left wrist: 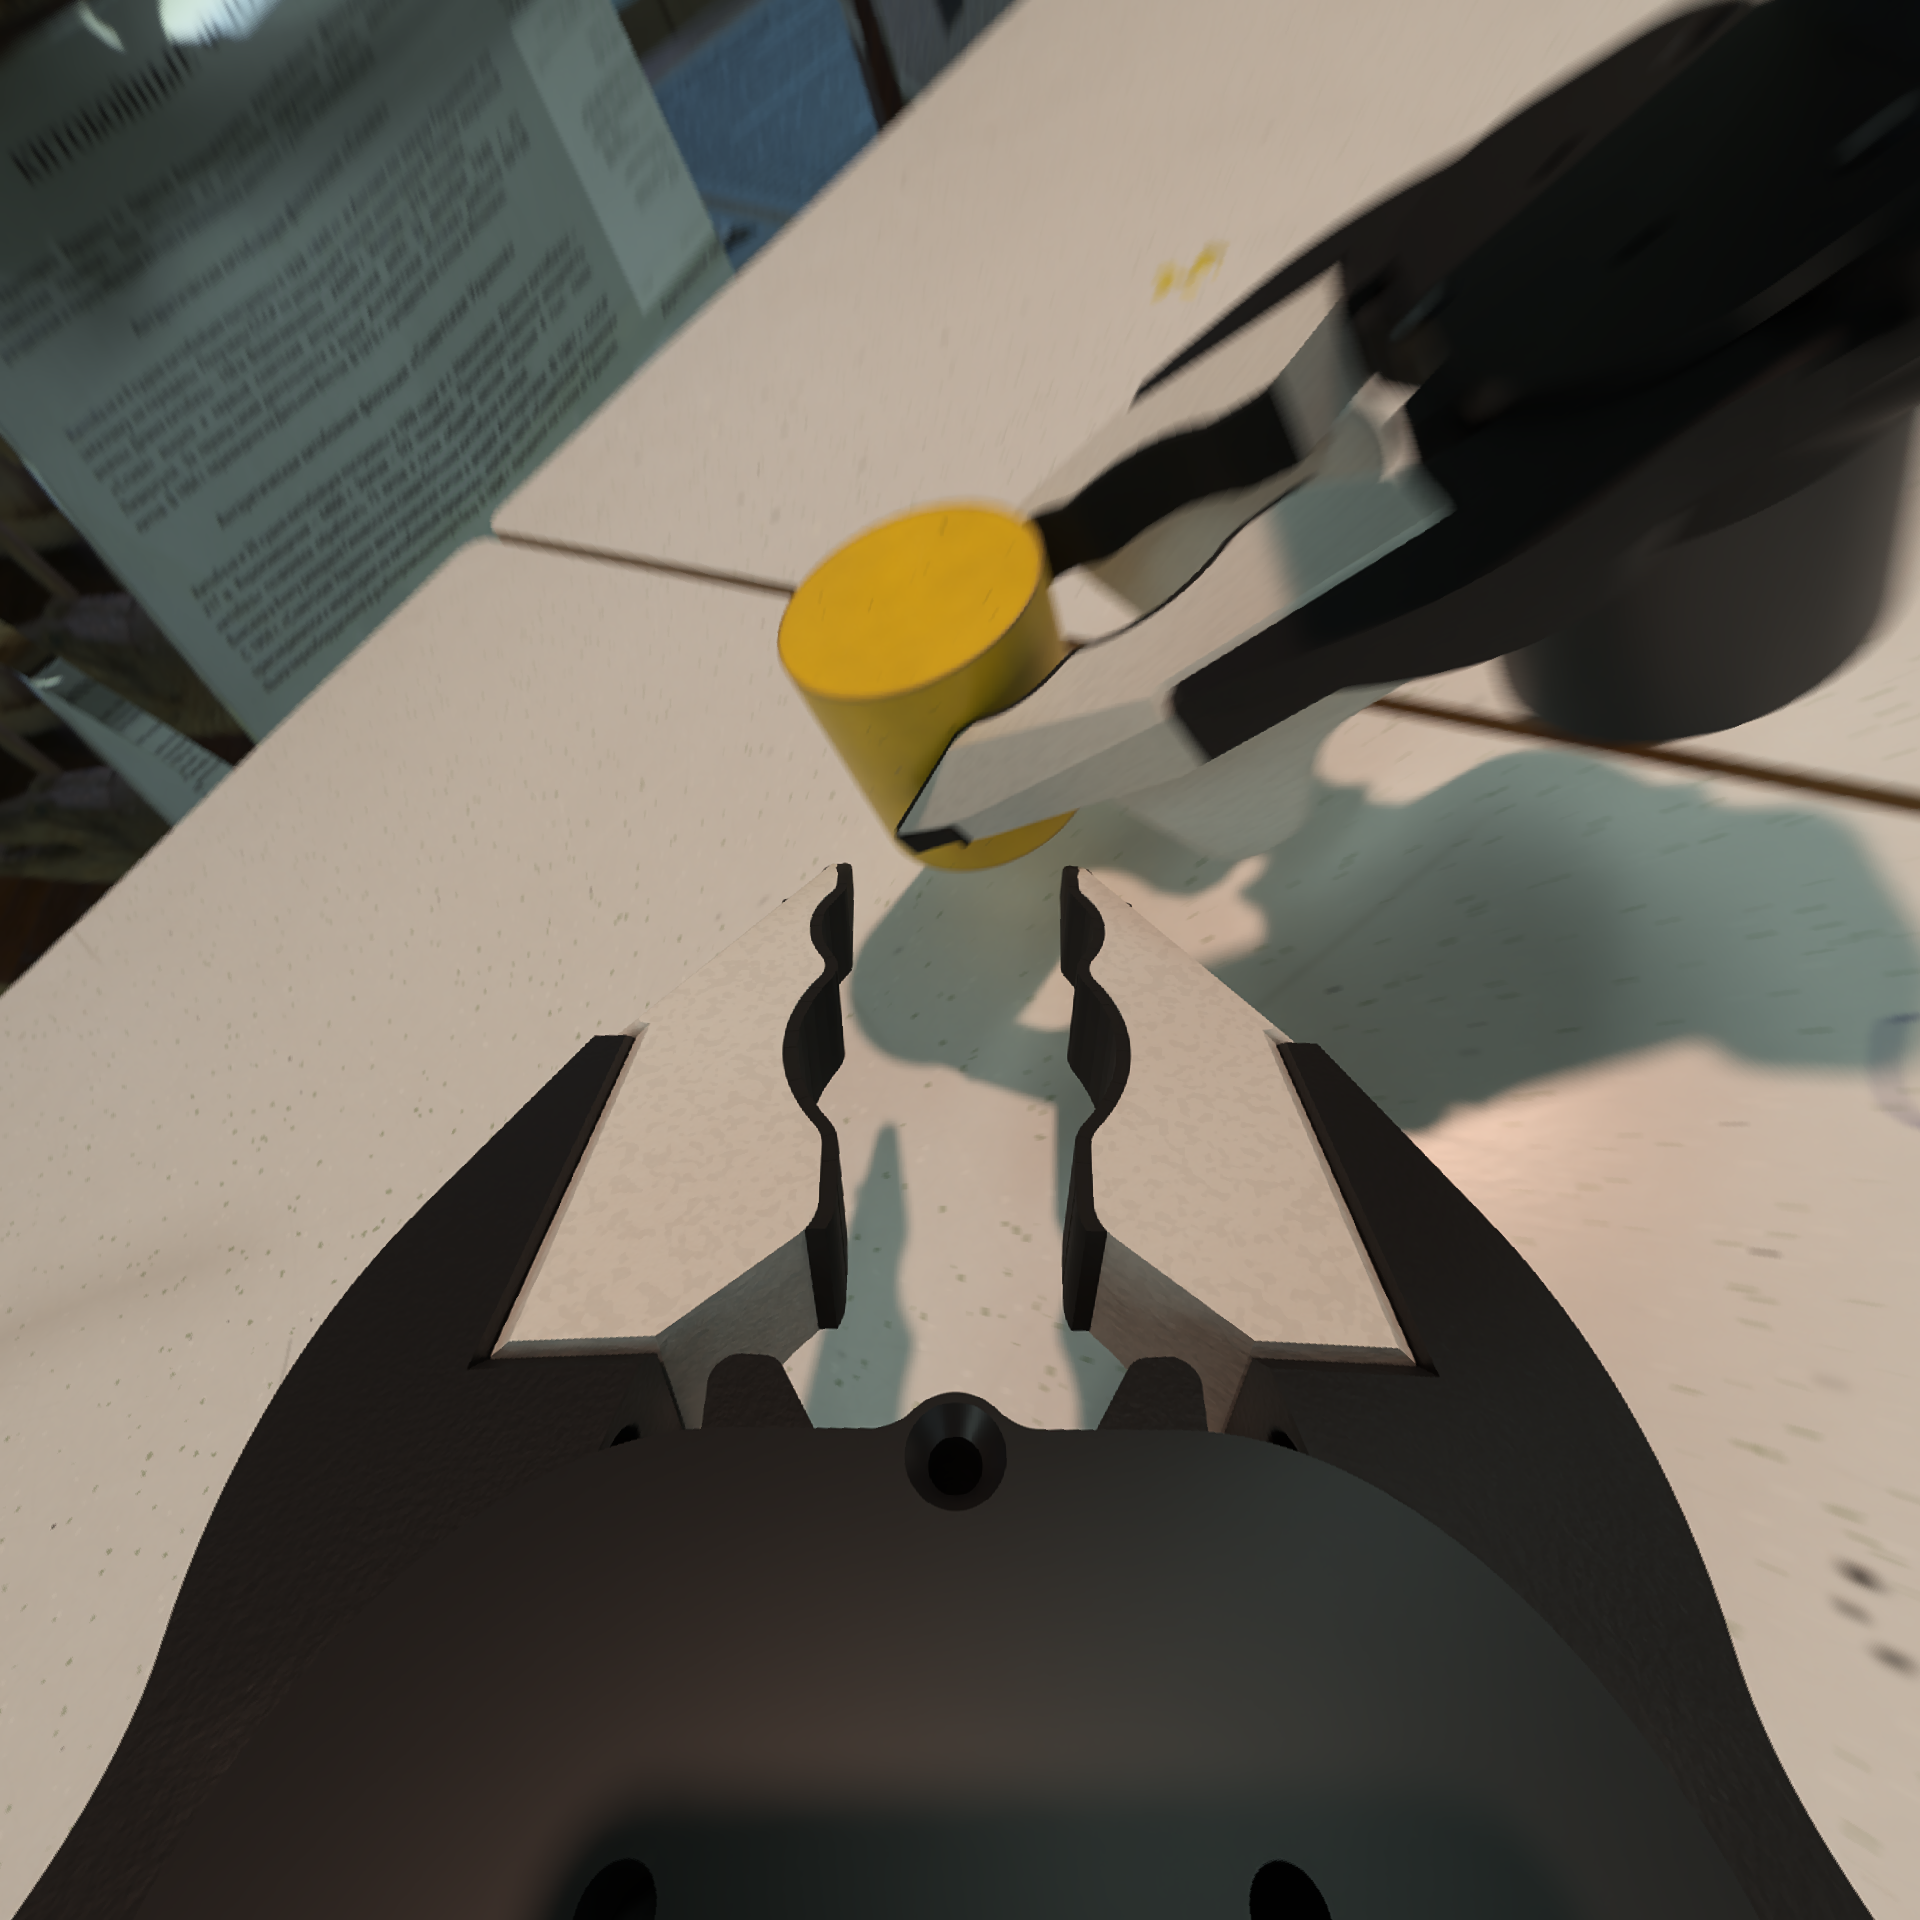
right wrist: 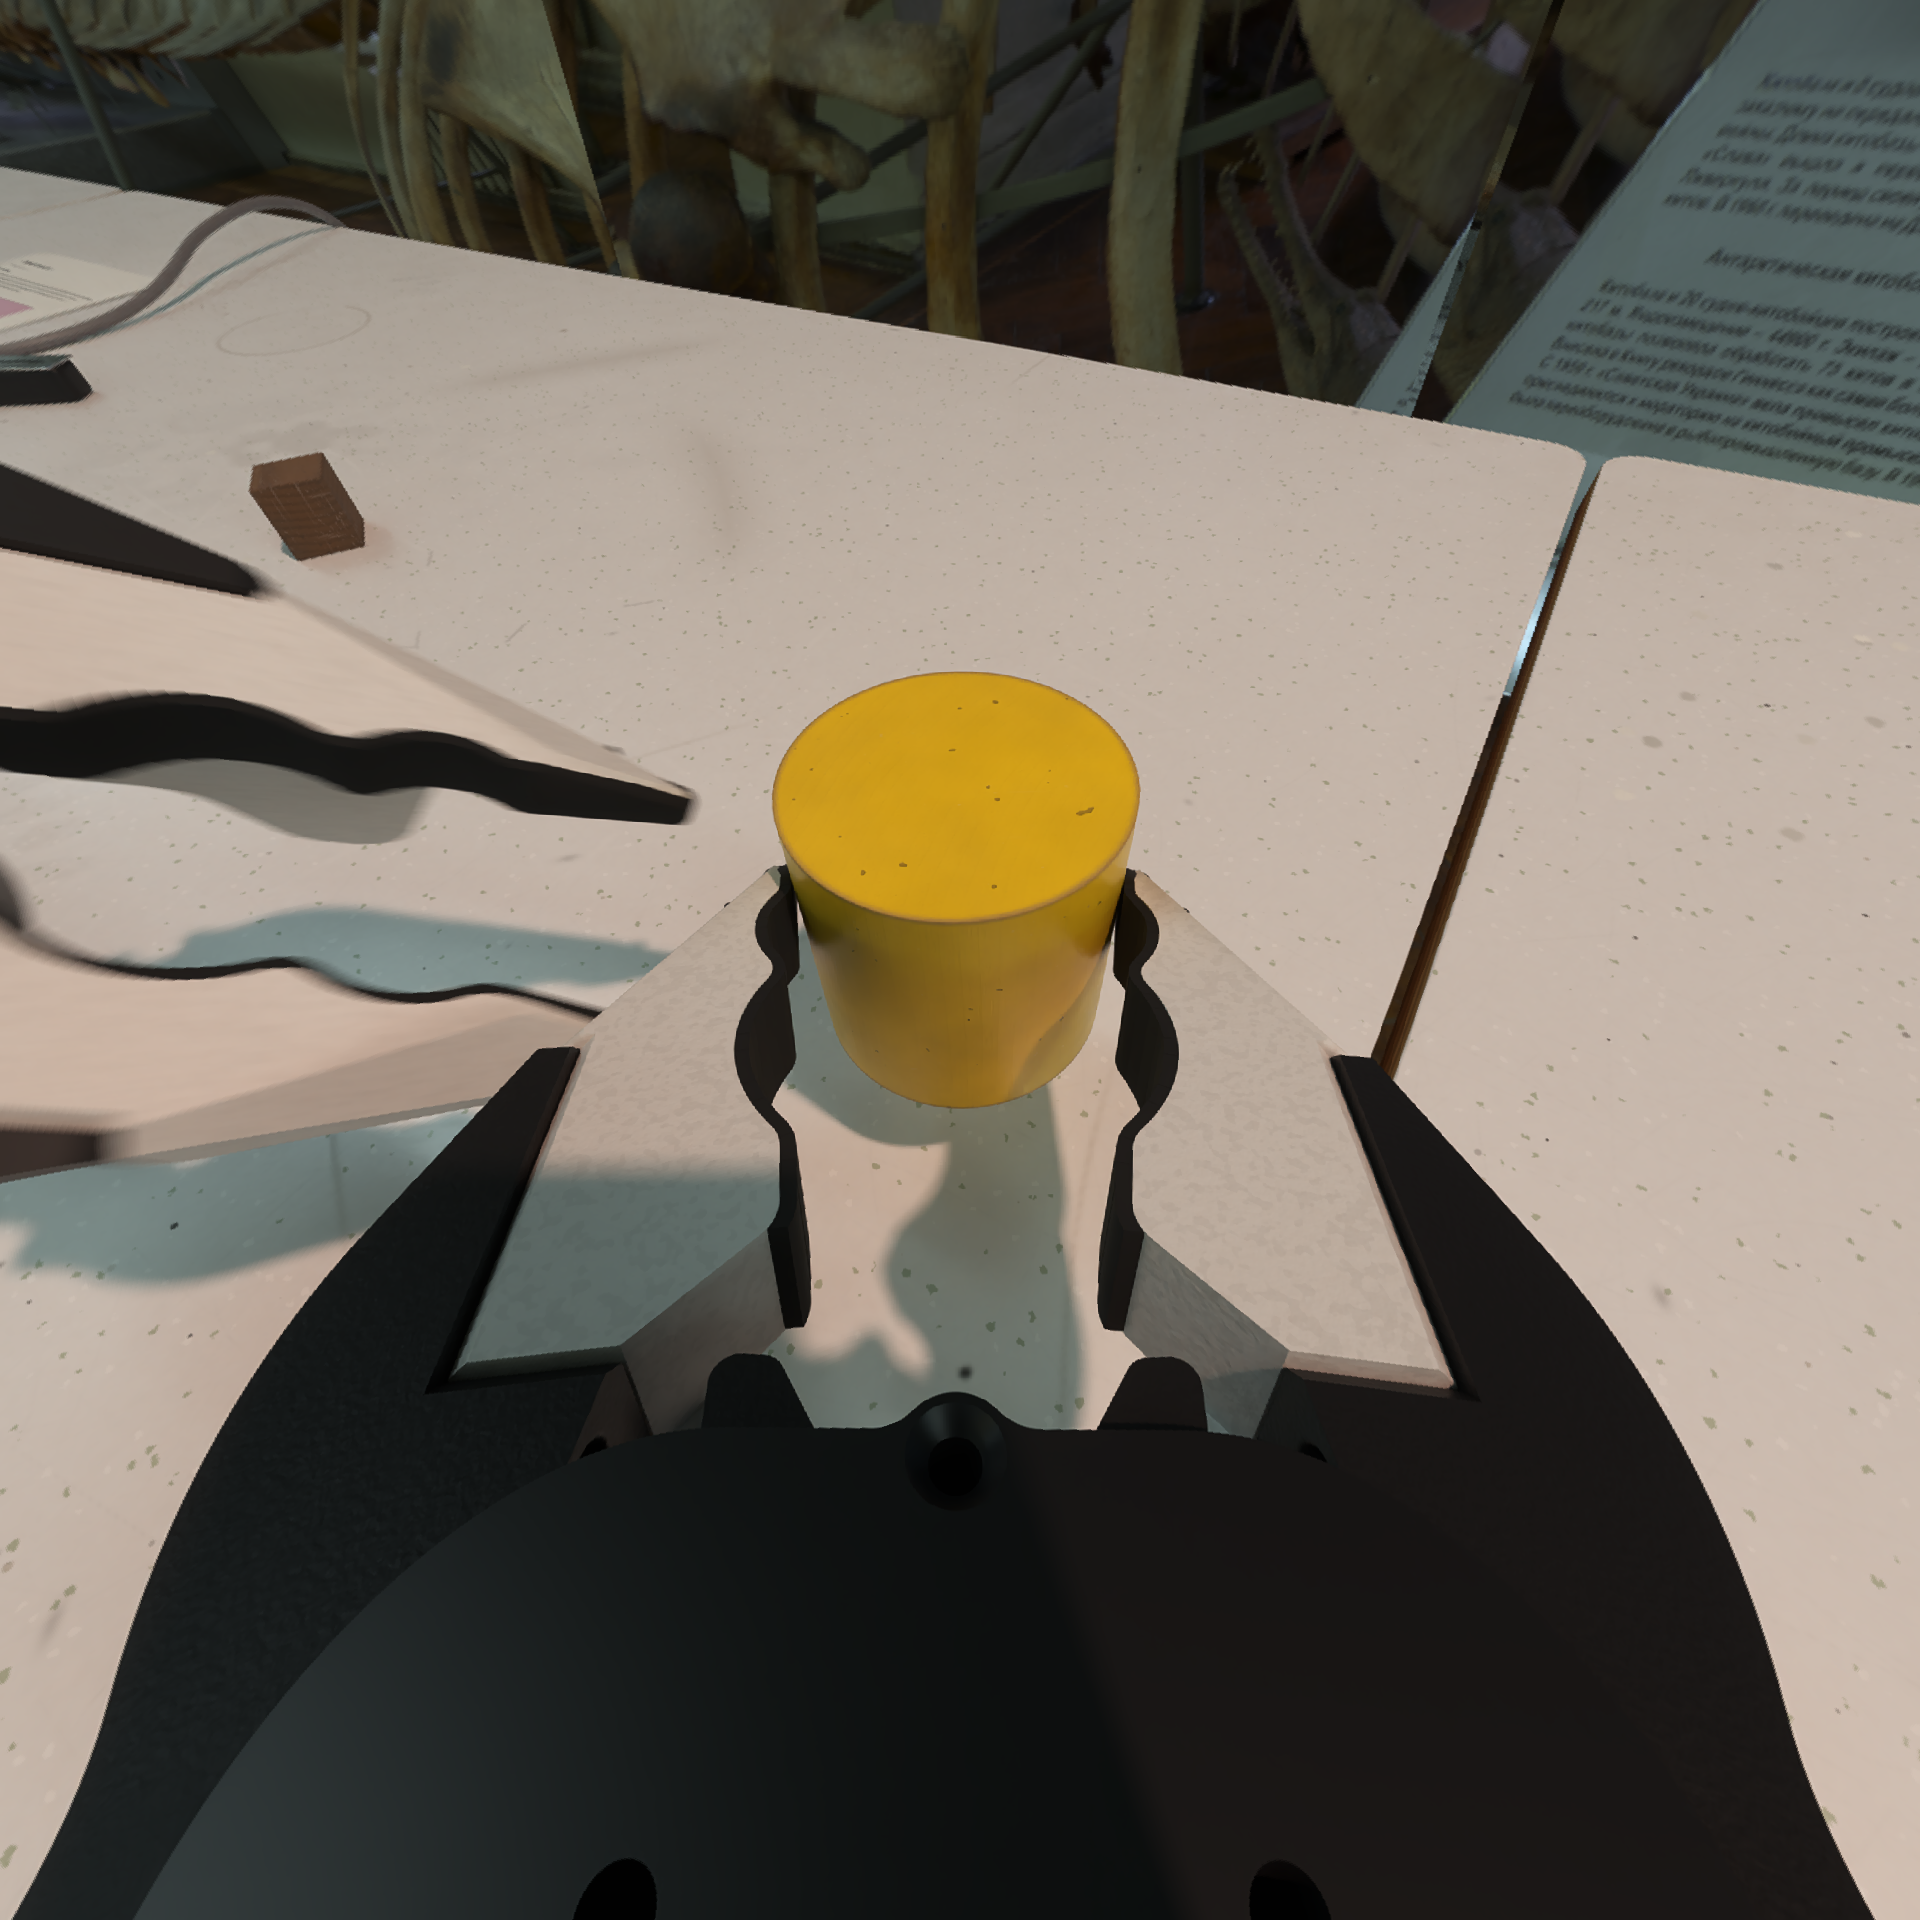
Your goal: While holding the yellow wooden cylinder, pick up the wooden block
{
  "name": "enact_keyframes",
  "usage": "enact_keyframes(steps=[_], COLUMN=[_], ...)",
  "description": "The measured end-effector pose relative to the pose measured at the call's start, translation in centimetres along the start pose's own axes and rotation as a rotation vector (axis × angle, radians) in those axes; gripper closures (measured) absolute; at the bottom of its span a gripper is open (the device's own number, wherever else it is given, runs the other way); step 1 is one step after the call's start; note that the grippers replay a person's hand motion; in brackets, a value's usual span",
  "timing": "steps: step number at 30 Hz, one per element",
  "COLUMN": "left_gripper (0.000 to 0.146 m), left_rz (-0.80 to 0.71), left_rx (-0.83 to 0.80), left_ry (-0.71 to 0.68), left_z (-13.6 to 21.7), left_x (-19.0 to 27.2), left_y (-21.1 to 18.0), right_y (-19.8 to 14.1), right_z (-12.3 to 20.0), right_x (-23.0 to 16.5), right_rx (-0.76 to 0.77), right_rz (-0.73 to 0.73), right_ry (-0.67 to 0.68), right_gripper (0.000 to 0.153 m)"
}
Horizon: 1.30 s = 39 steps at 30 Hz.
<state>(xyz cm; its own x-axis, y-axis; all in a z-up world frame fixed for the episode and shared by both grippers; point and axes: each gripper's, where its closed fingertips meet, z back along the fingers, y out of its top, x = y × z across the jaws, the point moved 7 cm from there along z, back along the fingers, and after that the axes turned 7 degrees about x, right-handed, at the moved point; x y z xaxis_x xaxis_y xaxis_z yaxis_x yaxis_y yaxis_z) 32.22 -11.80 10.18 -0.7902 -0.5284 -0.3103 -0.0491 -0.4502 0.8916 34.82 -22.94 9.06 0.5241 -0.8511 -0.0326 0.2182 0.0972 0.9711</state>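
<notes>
A yellow wooden cylinder stands upright between the fingers of my right gripper, which is shut on its sides and seems to hold it just above the white table. In the left wrist view the cylinder sits straight ahead, held by the right gripper coming in from the right. My left gripper is open and empty, its tips just short of the cylinder; it enters the right wrist view from the left. A small brown wooden block lies on the table far left, beyond the left gripper.
A dark seam splits the table to the right of the cylinder. A grey printed panel stands past the table edge. A cable, a paper and a dark object lie at the far left.
</notes>
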Motion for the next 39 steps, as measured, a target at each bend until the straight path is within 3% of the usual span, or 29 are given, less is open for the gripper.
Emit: enact_keyframes(steps=[4, 7, 11, 14, 19, 24, 27, 30, 33, 35, 39], left_gripper=[0.107, 0.108, 0.099, 0.095, 0.09, 0.093, 0.094, 0.11, 0.116, 0.116, 0.116], left_rz=[0.057, 0.029, 0.131, 0.244, 0.449, 0.45, 0.469, 0.519, 0.395, 0.252, 0.143], left_rx=[0.179, 0.17, 0.091, -0.049, -0.41, -0.789, -0.875, -0.912, -0.977, -1.009, -0.865], left_ry=[-0.138, -0.114, 0.015, 0.187, 0.263, 0.241, 0.21, 0.122, 0.094, 0.17, 0.319], left_z=[5.3, 9.7, 14.6, 16.9, 17.3, 15.9, 14.8, 13.8, 13.8, 14.3, 16.1], left_x=[1.6, -0.6, -9.5, -17.9, -26.7, -28.2, -28.1, -27.5, -27.2, -27.6, -29.3], left_y=[4.2, 7.1, 8.3, 5.4, -4.3, -12.7, -15.2, -16.4, -16.0, -14.9, -9.6], right_y=[-0.1, -0.1, -0.1, -0.1, -0.1, -0.2, -0.1, -0.1, -0.1, 0.0, 0.1], right_z=[-0.2, -0.4, -0.5, -0.5, -0.6, -0.7, -0.7, -0.7, -0.7, -0.7, -0.7], right_x=[0.1, -0.1, -0.5, -0.7, -0.9, -1.2, -1.2, -1.1, -1.2, -1.3, -1.6], right_rx=[-0.017, -0.03, -0.03, -0.033, -0.032, -0.043, -0.04, -0.038, -0.039, -0.036, -0.035], right_rz=[-0.014, 0.002, 0.035, 0.043, 0.044, 0.057, 0.055, 0.05, 0.051, 0.053, 0.062], right_ry=[0.014, 0.022, 0.023, 0.025, 0.035, 0.039, 0.039, 0.04, 0.042, 0.047, 0.054], right_gripper=[0.091, 0.091, 0.091, 0.091, 0.091, 0.091, 0.091, 0.091, 0.091, 0.091, 0.091])
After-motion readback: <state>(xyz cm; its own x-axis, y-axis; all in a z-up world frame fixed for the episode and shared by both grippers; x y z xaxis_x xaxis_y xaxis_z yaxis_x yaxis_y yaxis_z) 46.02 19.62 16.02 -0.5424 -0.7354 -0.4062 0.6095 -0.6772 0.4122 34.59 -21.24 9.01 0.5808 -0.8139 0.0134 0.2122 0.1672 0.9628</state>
